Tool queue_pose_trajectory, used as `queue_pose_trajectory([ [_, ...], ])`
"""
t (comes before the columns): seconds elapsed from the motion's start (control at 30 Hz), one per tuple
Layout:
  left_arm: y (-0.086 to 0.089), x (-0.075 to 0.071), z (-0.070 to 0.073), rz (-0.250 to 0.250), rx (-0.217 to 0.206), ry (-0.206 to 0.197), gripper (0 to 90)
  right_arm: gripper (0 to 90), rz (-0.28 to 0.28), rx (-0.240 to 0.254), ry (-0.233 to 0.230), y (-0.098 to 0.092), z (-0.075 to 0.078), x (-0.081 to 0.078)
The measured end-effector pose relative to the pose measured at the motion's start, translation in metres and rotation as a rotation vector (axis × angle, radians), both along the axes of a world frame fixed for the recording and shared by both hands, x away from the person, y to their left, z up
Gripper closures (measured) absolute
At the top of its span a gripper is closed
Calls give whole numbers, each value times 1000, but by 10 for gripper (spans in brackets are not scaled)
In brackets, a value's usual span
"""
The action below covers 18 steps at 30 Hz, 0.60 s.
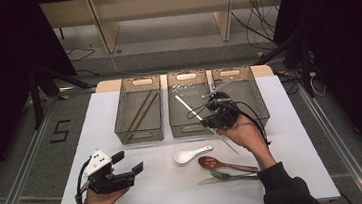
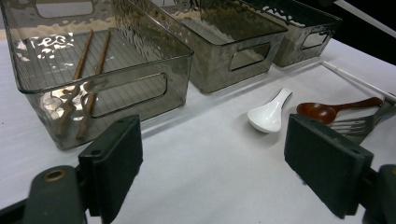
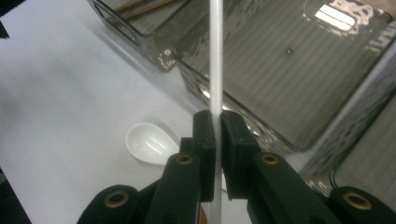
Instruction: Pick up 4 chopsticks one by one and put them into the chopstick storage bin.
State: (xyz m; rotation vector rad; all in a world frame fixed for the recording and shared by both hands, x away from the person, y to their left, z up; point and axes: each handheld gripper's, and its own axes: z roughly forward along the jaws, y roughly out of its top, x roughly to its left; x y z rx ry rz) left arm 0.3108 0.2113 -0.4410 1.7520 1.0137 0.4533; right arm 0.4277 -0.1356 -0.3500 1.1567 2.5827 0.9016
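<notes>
Right gripper (image 3: 216,140): clenched on the white stick (image 3: 215,56), pads pressing it from both sides; the stick runs straight ahead over the middle bin (image 3: 299,84).
High view: right gripper (image 1: 219,114) is held above the middle bin's near wall (image 1: 191,129), stick slanting through it.
Left gripper (image 2: 212,158): jaws wide apart, nothing between them.
Ahead of the left claw: white spoon (image 2: 270,113), wooden spoon (image 2: 334,109), fork (image 2: 362,123); chopsticks (image 2: 86,70) in the nearest bin (image 2: 116,93).
</notes>
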Motion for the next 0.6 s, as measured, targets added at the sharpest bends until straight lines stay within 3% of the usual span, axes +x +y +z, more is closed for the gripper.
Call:
queue_pose_trajectory([
  [0.6,2,-1,-1,7,-7,-4,188,853,43,13,1,63,6,34],
])
